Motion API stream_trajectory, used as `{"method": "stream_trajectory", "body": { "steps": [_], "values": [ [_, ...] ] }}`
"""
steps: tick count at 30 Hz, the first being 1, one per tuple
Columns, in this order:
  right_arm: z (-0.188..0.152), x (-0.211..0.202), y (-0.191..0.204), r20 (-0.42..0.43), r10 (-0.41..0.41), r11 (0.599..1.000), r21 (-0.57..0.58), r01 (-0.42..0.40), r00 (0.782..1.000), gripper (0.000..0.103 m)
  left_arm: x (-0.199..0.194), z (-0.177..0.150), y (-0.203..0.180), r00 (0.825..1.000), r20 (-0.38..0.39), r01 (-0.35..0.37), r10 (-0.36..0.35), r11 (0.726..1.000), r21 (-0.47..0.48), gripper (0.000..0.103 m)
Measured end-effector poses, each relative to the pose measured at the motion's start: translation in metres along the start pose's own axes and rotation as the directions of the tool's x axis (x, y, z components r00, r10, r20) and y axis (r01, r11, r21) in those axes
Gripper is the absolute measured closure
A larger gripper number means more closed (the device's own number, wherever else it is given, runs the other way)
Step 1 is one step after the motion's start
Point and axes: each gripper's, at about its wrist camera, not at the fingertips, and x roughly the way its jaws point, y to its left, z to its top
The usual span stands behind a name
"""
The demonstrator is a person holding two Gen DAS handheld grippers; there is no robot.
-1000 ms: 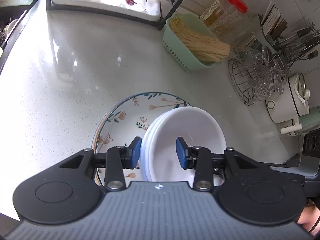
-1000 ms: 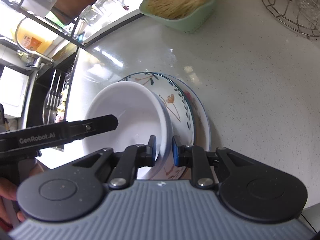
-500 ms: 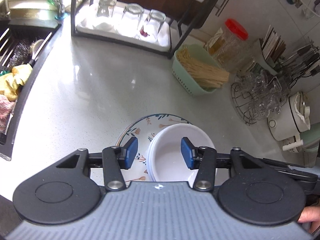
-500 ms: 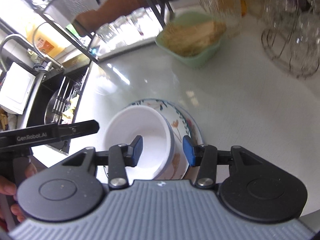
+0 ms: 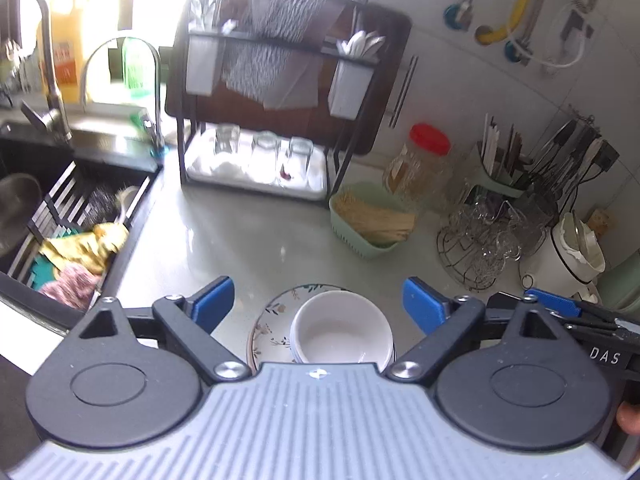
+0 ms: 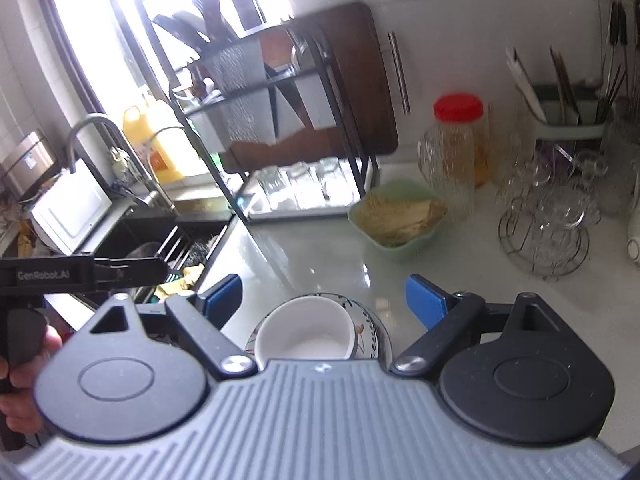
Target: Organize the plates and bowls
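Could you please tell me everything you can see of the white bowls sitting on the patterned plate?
The white bowls are a nested stack, upright and open side up; the layered rims show at the left edge, though the exact count is unclear. They look like glossy ceramic, plain and empty inside. The stack rests on the floral plate, set toward its right side rather than centred, on the pale countertop. The left gripper and right gripper are both open above it, touching nothing.

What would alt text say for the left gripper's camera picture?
Wide-open left gripper with blue fingertips above stacked white bowls resting on a floral plate on a grey kitchen counter. Behind stand a black dish rack with upturned glasses, a green basket and a sink at left.
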Motion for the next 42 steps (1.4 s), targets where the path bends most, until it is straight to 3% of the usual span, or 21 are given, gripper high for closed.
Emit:
{"method": "stream_trajectory", "body": {
  "steps": [1,2,5,8,22,31,42],
  "values": [
    [-0.003,-0.008,0.002,0.024,-0.003,1.0,-0.012,0.004,1.0,0.01,-0.01,-0.004,-0.004,1.0,0.018,-0.01,0.01,1.0,0.012,0.007],
    [-0.005,-0.017,0.003,0.048,-0.006,1.0,-0.023,0.007,0.999,0.0,-0.019,-0.009,-0.008,0.999,0.036,-0.019,0.018,1.0,0.02,0.006],
    [-0.018,-0.039,0.006,0.099,0.002,0.999,-0.043,0.002,0.995,0.0,-0.043,-0.027,-0.017,0.997,0.067,-0.041,0.039,0.999,0.028,0.005],
    [-0.033,-0.056,0.007,0.097,-0.004,0.999,-0.044,0.008,0.995,0.0,-0.061,-0.049,-0.023,0.995,0.08,-0.055,0.053,0.998,0.023,0.005],
    [-0.108,-0.122,0.007,0.104,-0.043,0.997,-0.06,0.049,0.994,0.0,-0.117,-0.142,-0.054,0.996,0.053,-0.075,0.073,0.997,0.026,0.005],
    [-0.133,-0.144,0.001,0.103,-0.048,0.997,-0.056,0.054,0.994,0.0,-0.133,-0.171,-0.069,0.996,0.048,-0.073,0.071,0.997,0.027,0.005],
    [-0.14,-0.151,-0.008,0.102,-0.063,0.996,-0.05,0.068,0.993,0.0,-0.133,-0.178,-0.078,0.998,0.024,-0.065,0.065,0.998,0.016,0.005]
  ]
}}
